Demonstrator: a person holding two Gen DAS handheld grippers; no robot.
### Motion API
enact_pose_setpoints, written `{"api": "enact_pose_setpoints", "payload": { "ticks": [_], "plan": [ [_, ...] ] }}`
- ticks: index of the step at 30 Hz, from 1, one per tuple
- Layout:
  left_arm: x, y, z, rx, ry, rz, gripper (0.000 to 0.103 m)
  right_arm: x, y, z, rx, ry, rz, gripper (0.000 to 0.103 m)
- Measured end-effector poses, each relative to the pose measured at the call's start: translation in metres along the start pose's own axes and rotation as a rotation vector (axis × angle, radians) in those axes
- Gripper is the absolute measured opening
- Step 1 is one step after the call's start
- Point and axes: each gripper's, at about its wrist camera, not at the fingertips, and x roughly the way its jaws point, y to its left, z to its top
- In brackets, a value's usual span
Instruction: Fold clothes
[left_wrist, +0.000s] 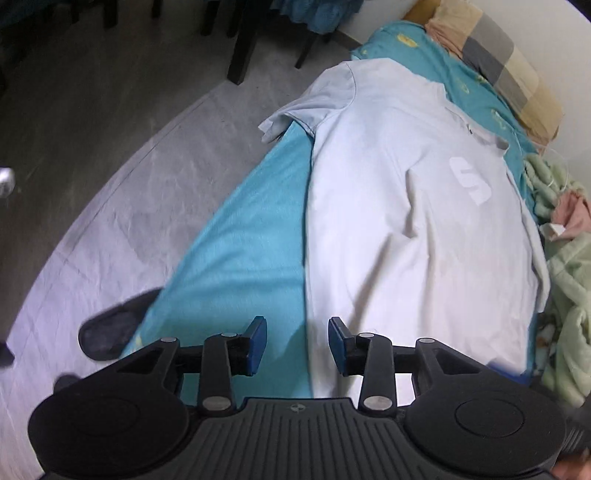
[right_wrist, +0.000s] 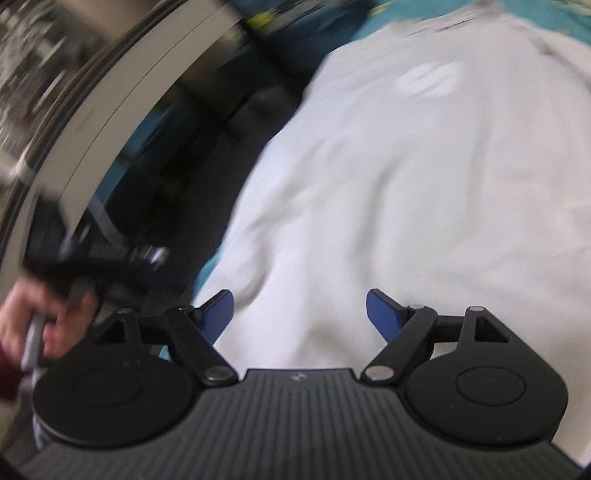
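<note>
A white polo shirt (left_wrist: 399, 206) lies spread on a teal bed sheet (left_wrist: 236, 258), collar toward the far end, a white logo (left_wrist: 471, 181) on its chest. My left gripper (left_wrist: 297, 345) hovers over the shirt's near left edge, its blue pads apart with nothing between them. In the blurred right wrist view the same shirt (right_wrist: 388, 184) fills the frame. My right gripper (right_wrist: 300, 314) hangs above its lower part, jaws wide and empty. At the left of that view a hand (right_wrist: 33, 317) holds the other gripper.
A pale green blanket (left_wrist: 565, 288) and a pink cloth (left_wrist: 574, 214) are bunched at the bed's right side. A checked pillow (left_wrist: 513, 70) lies at the head. Grey floor (left_wrist: 110, 166), dark chair legs (left_wrist: 243, 48) and a dark slipper (left_wrist: 110, 332) are to the left.
</note>
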Motion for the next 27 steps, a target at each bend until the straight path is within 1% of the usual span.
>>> {"api": "enact_pose_setpoints", "payload": {
  "ticks": [1,3,6,7,8,9,10,11,12,15,17,19,21,22,24,25,27],
  "plan": [
    [-0.006,-0.004,-0.004,-0.002,-0.011,0.006,0.045,0.005,0.013,-0.008,-0.045,0.031,0.011,0.080],
    [-0.016,-0.011,-0.010,-0.012,-0.018,0.016,0.047,0.018,0.035,-0.021,-0.135,0.085,0.006,0.080],
    [-0.025,-0.021,-0.022,-0.036,0.002,0.027,0.047,0.039,0.053,-0.034,-0.237,0.157,-0.013,0.069],
    [-0.021,-0.024,-0.023,-0.033,0.011,0.035,0.047,0.045,0.055,-0.037,-0.264,0.180,-0.021,0.055],
    [-0.016,-0.028,-0.023,-0.027,0.019,0.043,0.047,0.049,0.055,-0.039,-0.285,0.197,-0.035,0.045],
    [-0.013,-0.032,-0.027,-0.021,0.030,0.052,0.047,0.052,0.054,-0.040,-0.292,0.204,-0.057,0.020],
    [-0.002,-0.034,-0.027,-0.014,0.044,0.054,0.047,0.051,0.051,-0.039,-0.282,0.203,-0.077,0.008],
    [0.004,-0.037,-0.031,-0.005,0.061,0.060,0.047,0.046,0.044,-0.037,-0.260,0.191,-0.080,0.008],
    [0.010,-0.041,-0.034,0.004,0.079,0.065,0.047,0.040,0.036,-0.033,-0.227,0.177,-0.071,0.005],
    [0.032,-0.052,-0.044,0.037,0.137,0.085,0.047,0.024,0.016,-0.025,-0.118,0.142,-0.055,0.005],
    [0.046,-0.061,-0.054,0.083,0.178,0.134,0.047,0.016,0.008,-0.023,-0.075,0.135,-0.043,0.005],
    [0.058,-0.069,-0.063,0.125,0.215,0.175,0.047,0.014,0.004,-0.021,-0.059,0.137,-0.042,0.005],
    [0.065,-0.077,-0.068,0.155,0.245,0.164,0.047,0.014,0.004,-0.022,-0.054,0.144,-0.031,0.005],
    [0.065,-0.080,-0.071,0.165,0.256,0.146,0.047,0.014,0.005,-0.022,-0.051,0.147,-0.025,0.005],
    [0.065,-0.086,-0.074,0.177,0.275,0.097,0.050,0.016,0.005,-0.021,-0.049,0.150,-0.017,0.005],
    [0.065,-0.088,-0.076,0.182,0.285,0.072,0.054,0.016,0.006,-0.021,-0.047,0.150,-0.013,0.005],
    [0.065,-0.092,-0.079,0.189,0.301,0.030,0.056,0.017,0.003,-0.019,-0.033,0.154,-0.001,0.005]
  ]
}}
